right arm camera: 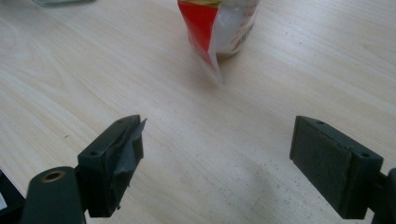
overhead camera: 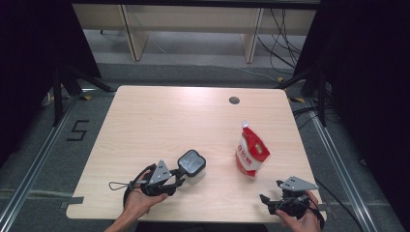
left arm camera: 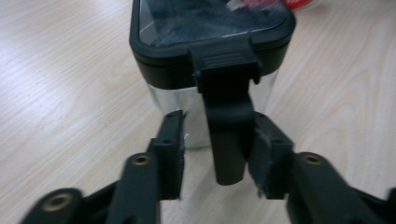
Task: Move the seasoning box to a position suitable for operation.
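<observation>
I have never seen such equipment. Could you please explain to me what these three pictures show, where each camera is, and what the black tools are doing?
A person sits at a wooden table and holds a hand tool with two black jaws in each hand; there is no robot arm.

The high view looks down from above. The other two pictures come from small cameras mounted on the tools, looking along their jaws.

On the table stand a clear container with a black lid and handle, and a red and white pouch.

The left gripper has the container's handle between its jaws. One pad seems to touch it, while a gap shows on the other side, so the grip does not look complete.

The right gripper rests near the table's edge, jaws wide open, pointing at the pouch and holding nothing.
</observation>
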Action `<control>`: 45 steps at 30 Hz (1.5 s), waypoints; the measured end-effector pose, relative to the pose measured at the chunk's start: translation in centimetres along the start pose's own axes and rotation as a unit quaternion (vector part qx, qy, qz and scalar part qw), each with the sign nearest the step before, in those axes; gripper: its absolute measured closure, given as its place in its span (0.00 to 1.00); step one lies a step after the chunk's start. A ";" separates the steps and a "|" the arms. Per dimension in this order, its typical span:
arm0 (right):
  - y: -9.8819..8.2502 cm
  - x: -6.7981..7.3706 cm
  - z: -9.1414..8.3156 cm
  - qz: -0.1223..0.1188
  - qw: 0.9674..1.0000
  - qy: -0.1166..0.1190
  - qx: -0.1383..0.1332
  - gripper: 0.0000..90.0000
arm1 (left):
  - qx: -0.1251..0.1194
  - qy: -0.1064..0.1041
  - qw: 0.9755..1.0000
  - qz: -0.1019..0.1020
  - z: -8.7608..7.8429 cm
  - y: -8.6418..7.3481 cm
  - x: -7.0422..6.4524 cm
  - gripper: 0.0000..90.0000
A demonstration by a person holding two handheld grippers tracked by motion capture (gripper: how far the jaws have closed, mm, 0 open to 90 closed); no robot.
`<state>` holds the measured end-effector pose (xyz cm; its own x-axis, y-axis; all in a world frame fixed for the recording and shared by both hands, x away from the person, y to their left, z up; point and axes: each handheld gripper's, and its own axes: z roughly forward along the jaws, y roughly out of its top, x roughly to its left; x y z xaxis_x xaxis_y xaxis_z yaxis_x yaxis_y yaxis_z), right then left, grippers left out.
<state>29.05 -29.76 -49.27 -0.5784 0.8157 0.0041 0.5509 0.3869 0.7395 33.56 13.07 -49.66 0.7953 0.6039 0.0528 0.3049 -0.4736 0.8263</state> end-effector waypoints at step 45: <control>0.2 0.3 -0.1 0.006 1.000 0.016 -0.007 0.22 | -0.024 -0.106 0.993 0.050 1.4 1.1 -2.5 0.80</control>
<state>28.93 -29.51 -49.11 -0.5909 0.8061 0.0334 0.5491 0.3715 0.7487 32.61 10.15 -49.68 0.9140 0.4051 0.0215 0.1975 -0.4907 0.8486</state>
